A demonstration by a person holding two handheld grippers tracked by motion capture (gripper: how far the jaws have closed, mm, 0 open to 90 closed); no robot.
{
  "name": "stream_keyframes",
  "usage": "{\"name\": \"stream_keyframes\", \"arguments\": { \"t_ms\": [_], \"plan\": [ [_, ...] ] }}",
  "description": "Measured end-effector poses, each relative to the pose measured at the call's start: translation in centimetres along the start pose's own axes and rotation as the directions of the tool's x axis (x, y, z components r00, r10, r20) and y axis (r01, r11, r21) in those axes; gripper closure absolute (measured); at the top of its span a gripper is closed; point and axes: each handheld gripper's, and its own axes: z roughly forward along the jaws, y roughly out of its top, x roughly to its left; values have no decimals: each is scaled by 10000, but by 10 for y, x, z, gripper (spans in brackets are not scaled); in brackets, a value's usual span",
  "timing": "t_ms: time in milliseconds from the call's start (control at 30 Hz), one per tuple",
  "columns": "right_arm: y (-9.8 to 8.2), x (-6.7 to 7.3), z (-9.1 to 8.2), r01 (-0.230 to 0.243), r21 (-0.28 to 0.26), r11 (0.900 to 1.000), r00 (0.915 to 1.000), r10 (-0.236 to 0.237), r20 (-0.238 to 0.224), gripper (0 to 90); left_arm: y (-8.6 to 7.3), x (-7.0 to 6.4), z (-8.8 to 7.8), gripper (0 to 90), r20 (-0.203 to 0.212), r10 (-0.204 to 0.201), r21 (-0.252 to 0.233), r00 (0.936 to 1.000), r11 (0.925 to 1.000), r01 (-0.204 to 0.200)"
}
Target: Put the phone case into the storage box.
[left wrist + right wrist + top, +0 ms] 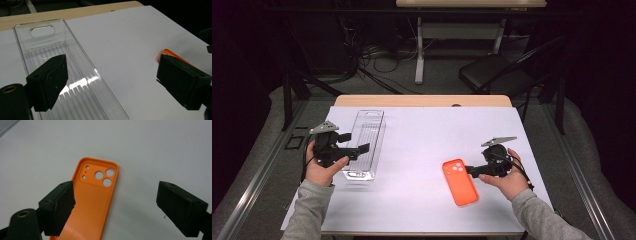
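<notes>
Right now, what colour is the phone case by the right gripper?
Orange; the dimpled plastic phone case shows best in the right gripper view.

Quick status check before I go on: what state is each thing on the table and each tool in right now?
Clear plastic tray: empty, lying flat on the white sheet.
Orange phone case: lying flat, open side up, empty.
Left tool: open, over the tray.
Right tool: open, at the case's edge.

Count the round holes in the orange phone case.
6 in the orange phone case, all in the raised camera block at its far end: three large ones clustered toward the right edge, two smaller ones stacked near the left edge, and a tiny pinhole between those two.
</notes>
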Motion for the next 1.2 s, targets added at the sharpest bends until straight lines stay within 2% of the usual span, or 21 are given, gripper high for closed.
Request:
{"name": "stream_keyframes", "arguments": {
  "t_ms": [200,267,300,333,533,633,700,833,900,1000,1067,1200],
  "plan": [
    [8,1,6,10,424,9991,10000,-9,-33,180,-1,0,0,105,-62,-3,12,10000,10000,3],
    [11,1,8,-140,653,9978,9999,138,43,213,-1,0,-1,108,-59,24,-22,10000,10000,-24],
    [12,1,9,-170,766,9969,9999,167,43,259,-1,0,-2,110,-47,14,-30,10000,10000,-14],
    [14,-1,11,-456,1049,9934,9989,460,-12,312,-1,0,-3,111,-52,7,-22,10000,10000,-7],
    [15,-2,17,-830,1435,9862,9964,850,-77,394,-2,1,-4,111,-59,12,5,10000,10000,-12],
    [16,-2,20,-848,1659,9825,9962,871,-65,417,-3,2,-5,112,-58,37,-16,10000,10000,-38],
    [15,-2,22,-852,1586,9837,9961,878,-95,423,-3,2,-5,113,-55,38,-39,10000,10000,-38],
    [15,0,25,-794,1915,9783,9968,759,253,435,-3,2,-6,116,-60,-23,-86,10000,10000,22],
    [14,0,28,-647,1838,9808,9977,601,308,455,-3,2,-6,118,-71,-30,-91,10000,10000,30],
    [15,-1,30,-763,1768,9813,9971,748,153,481,-3,3,-6,118,-72,-38,-90,10000,10000,37],
    [15,-1,30,-1021,1718,9798,9948,995,232,496,-3,3,-6,118,-69,-66,-73,10000,10000,66],
    [17,-2,30,-949,1708,9807,9954,908,314,500,-3,4,-7,118,-49,-60,-52,10000,10000,60]
  ]
}}
